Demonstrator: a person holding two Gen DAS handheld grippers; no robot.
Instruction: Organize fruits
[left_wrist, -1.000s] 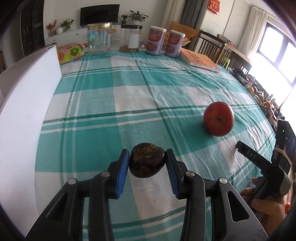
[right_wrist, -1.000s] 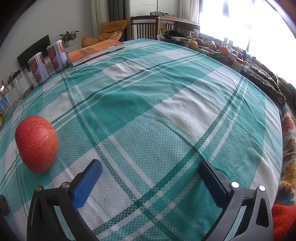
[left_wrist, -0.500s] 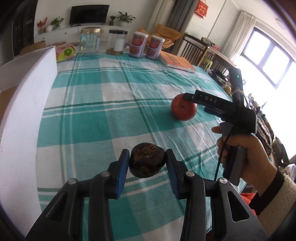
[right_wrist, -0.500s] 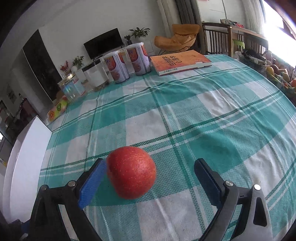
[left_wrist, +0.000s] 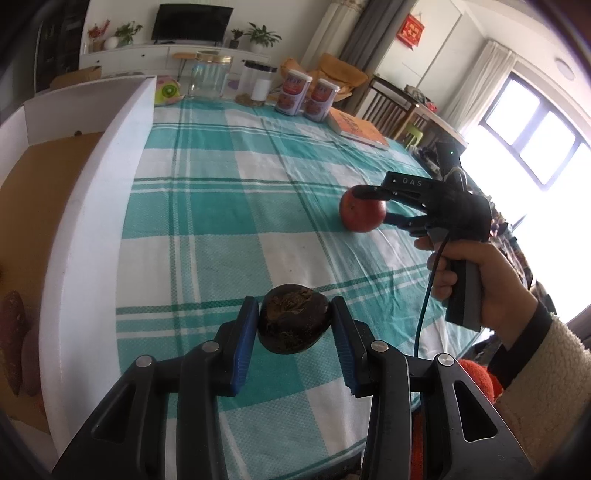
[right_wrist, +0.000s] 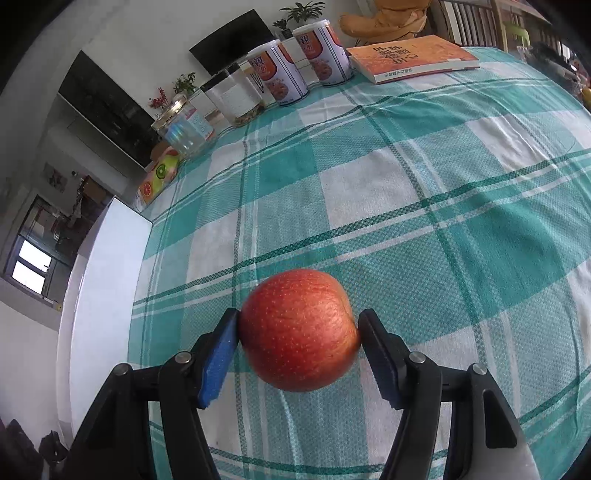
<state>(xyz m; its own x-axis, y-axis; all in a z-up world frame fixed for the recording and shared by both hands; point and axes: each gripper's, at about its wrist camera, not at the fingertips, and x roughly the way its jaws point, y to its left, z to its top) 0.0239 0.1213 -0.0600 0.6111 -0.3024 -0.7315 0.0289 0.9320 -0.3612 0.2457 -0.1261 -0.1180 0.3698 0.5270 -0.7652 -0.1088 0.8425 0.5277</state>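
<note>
My left gripper (left_wrist: 293, 334) is shut on a dark brown, wrinkled round fruit (left_wrist: 293, 323) and holds it above the checked tablecloth, close to the white box (left_wrist: 96, 206) on the left. My right gripper (right_wrist: 298, 332) has closed on a red apple (right_wrist: 298, 328); both pads touch its sides. The apple also shows in the left wrist view (left_wrist: 362, 210) with the right gripper (left_wrist: 373, 205) around it, near the cloth. The box has a brown cardboard floor with reddish-purple produce (left_wrist: 13, 328) lying in it.
At the table's far end stand a glass jar (left_wrist: 209, 75), a white canister (left_wrist: 258, 83), two printed cans (left_wrist: 308, 94), a fruit-print pack (left_wrist: 167, 90) and an orange book (left_wrist: 356, 127). The white box wall (right_wrist: 107, 280) runs along the table's left side.
My right gripper moved onto the apple and its fingers closed from wide open to touch both sides. My left gripper, still holding the dark fruit, rose and shifted toward the white box.
</note>
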